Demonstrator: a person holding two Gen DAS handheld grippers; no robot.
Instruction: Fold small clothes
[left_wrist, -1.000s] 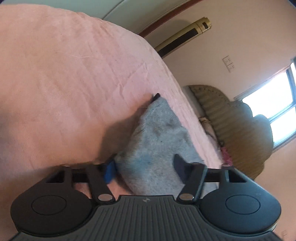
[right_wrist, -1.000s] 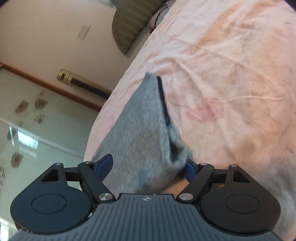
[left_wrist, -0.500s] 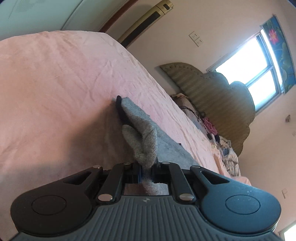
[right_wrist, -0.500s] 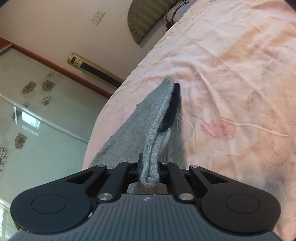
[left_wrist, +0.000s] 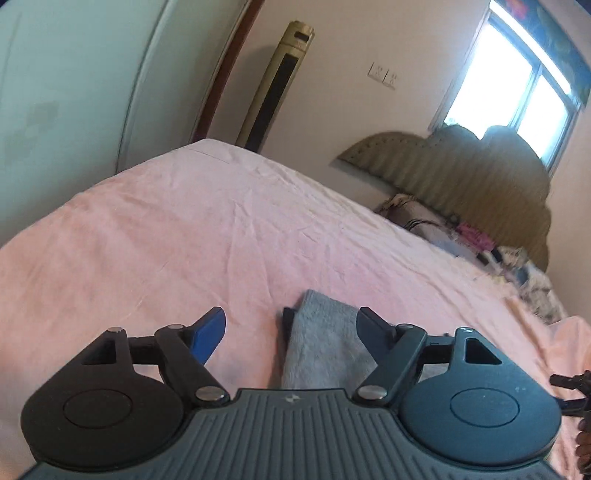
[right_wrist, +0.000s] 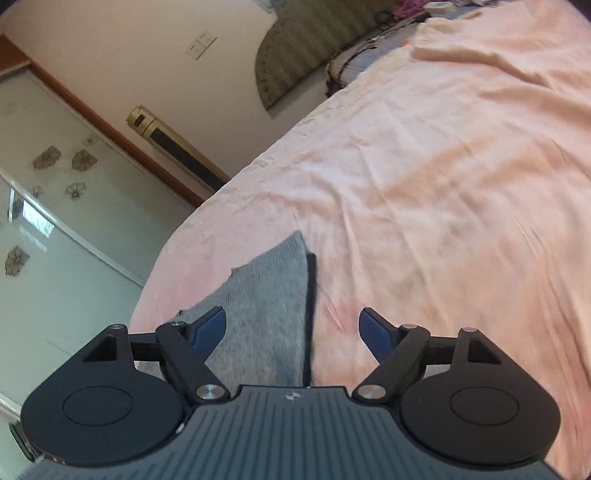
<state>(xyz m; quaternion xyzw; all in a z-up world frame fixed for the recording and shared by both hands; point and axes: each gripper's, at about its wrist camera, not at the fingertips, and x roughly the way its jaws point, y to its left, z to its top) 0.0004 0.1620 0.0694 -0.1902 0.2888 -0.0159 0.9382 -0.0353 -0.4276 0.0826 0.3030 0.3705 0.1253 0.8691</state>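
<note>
Both jaws opening, nothing gripped: left hand-held gripper (left_wrist: 290, 328) & right hand-held gripper (right_wrist: 291, 326) hovering over grey garment (right_wrist: 269, 314) lying on pink bed (right_wrist: 443, 221).

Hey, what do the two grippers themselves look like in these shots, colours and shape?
Both the left gripper and the right gripper are matte black plastic: a ribbed centre body with a small lightning-bolt mark, two round side discs, silver pivot screws on the linkage arms, and blue pads on the fingers.
</note>
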